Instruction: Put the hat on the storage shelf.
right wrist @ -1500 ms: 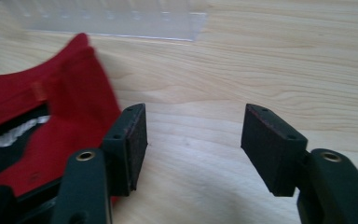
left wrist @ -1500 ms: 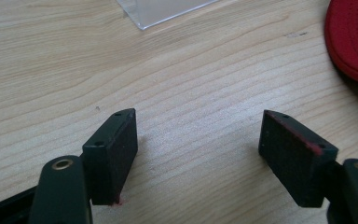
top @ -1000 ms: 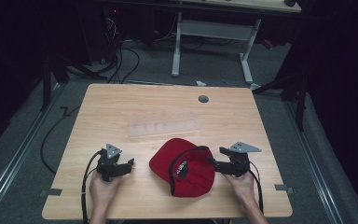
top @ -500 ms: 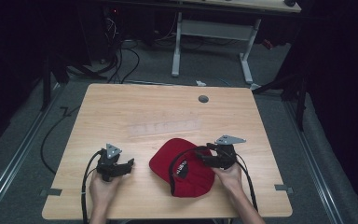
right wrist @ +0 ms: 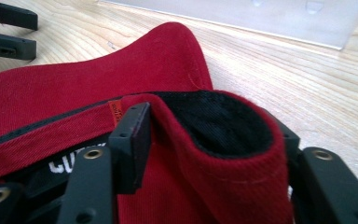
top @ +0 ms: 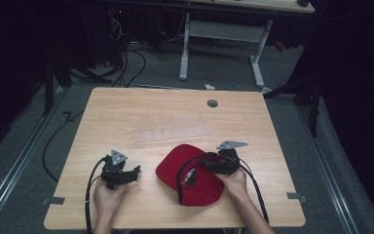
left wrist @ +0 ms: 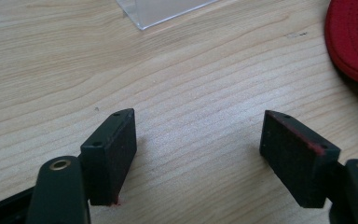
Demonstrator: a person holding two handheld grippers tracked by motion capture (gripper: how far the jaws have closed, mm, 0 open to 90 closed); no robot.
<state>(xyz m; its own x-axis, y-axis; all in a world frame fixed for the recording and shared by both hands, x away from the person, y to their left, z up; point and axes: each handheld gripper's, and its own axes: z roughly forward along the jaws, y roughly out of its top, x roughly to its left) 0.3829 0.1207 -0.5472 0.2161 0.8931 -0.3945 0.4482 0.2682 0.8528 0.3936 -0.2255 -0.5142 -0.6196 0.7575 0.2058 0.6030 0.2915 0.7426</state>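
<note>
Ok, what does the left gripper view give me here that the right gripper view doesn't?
Left gripper view: the left gripper with jaws spread wide over bare table, nothing between them. Right gripper view: the right gripper with jaws pinching a fold of the red cap, its black lining exposed. Shared: the red cap, the clear sheet and the table.

Red cap (top: 191,171) (black lining, white lettering), black tongs (left wrist: 200,154), pale wood-grain table (top: 165,112), clear plastic sheet (top: 173,134)
</note>
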